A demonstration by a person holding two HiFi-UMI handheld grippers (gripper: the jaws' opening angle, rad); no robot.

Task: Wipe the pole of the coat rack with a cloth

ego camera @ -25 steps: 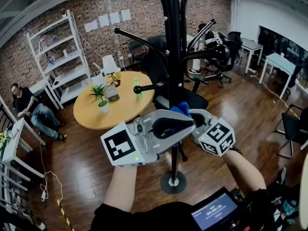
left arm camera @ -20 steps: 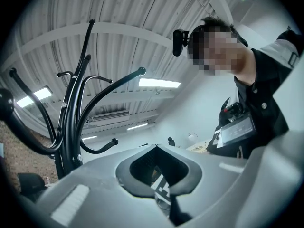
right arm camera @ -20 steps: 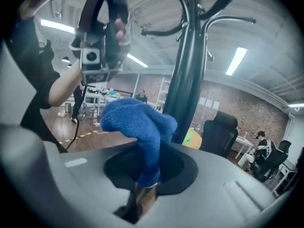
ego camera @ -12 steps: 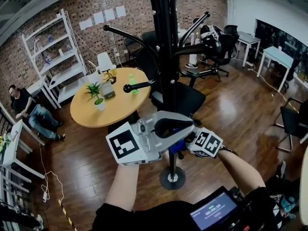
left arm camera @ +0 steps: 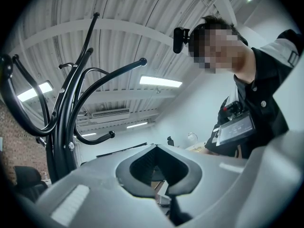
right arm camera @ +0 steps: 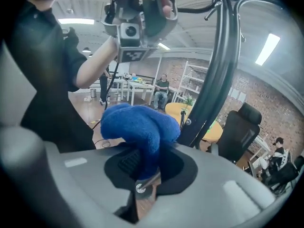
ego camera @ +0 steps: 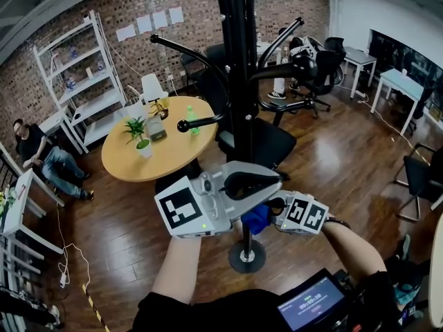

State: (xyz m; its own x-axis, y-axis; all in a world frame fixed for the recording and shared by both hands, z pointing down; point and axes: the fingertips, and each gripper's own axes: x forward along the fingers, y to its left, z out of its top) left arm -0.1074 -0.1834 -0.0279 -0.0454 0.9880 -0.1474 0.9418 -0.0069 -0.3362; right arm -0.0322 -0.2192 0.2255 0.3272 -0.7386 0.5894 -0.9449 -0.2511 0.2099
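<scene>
Honestly, right gripper pinches the blue cloth beside the pole; left gripper is clamped together, empty. Rub hard and that thin pinch might slip.

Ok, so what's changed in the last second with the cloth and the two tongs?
The right tongs, shut on the blue cloth, slid it down the pole, from above the left tongs to below them. Unchanged: the grip on the cloth, and the left tongs, shut, empty and close to the pole.
</scene>
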